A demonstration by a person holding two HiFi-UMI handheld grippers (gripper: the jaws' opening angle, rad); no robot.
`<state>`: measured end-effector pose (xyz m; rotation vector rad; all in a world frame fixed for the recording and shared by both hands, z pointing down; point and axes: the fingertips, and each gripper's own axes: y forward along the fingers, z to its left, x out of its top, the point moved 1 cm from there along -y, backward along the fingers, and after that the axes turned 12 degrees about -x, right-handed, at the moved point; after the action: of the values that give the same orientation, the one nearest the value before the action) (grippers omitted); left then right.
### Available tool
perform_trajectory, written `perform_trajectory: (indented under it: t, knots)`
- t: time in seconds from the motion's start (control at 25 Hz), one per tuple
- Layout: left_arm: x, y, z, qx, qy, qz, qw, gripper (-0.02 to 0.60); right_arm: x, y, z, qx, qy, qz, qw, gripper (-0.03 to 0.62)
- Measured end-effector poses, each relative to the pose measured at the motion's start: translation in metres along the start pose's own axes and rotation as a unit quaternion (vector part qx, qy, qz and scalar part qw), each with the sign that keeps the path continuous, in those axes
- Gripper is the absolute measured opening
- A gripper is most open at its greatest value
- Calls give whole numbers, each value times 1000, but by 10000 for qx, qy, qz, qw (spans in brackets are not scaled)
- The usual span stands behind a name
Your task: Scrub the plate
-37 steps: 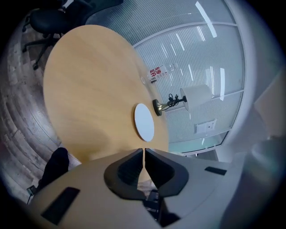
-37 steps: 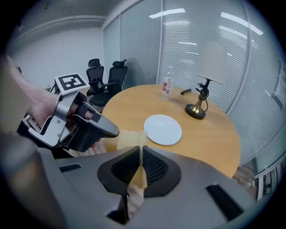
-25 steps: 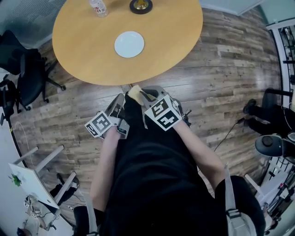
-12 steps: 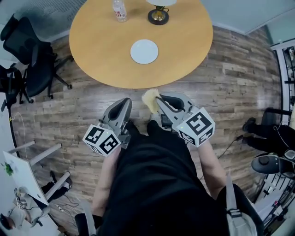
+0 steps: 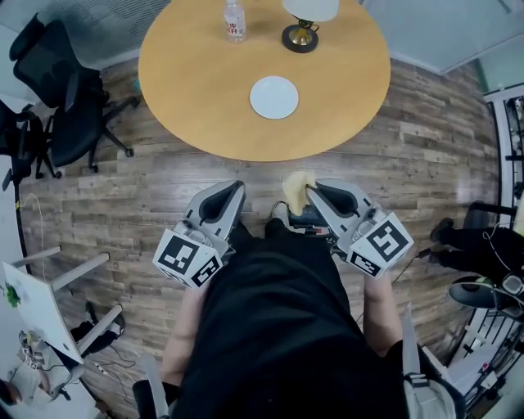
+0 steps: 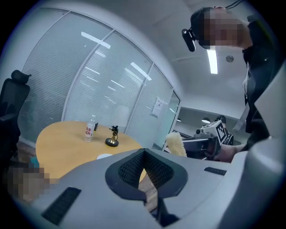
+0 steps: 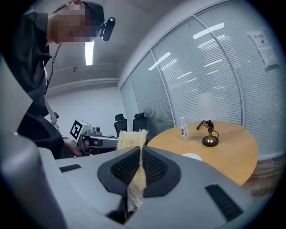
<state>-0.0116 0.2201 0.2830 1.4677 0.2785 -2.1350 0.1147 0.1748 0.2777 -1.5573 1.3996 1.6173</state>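
Note:
A small white plate (image 5: 274, 96) lies on the round wooden table (image 5: 188, 82), ahead of both grippers. My left gripper (image 5: 237, 190) is held over the floor short of the table's near edge, shut with nothing in it. My right gripper (image 5: 308, 190) is level with it, shut on a yellow fluffy scrubbing pad (image 5: 295, 186) that sticks out past the jaws. In the right gripper view the pad (image 7: 131, 139) stands up from the gripper (image 7: 140, 153), with the plate (image 7: 192, 156) beyond. The left gripper view shows its shut gripper (image 6: 144, 155), the pad (image 6: 176, 144) and the plate (image 6: 104, 156).
A water bottle (image 5: 234, 20) and a small lamp (image 5: 303, 24) stand at the table's far side. Black office chairs (image 5: 61, 90) are left of the table. More chair bases (image 5: 479, 270) and equipment sit on the wood floor at right.
The grippers have come up from against the body and spread apart, pointing at the table. The table now sits more centred in the head view. The pad stays in the right gripper.

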Motion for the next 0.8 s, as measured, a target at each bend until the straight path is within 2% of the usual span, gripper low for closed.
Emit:
perform_trajectory:
  t: [0.2,0.36,0.8]
  knots:
    - [0,9,-8,-119,151,72,9998,11,-2,-7,-7,-12,199,-12,9998,26]
    - [-3,19,-10,-104,341,178,9992,11,-3,-5,-14,-51,122,64,9999,26]
    - [-12,28,-19,-54,395,271,9988,12,1,-18,-17,-14,114,-21,9999,26]
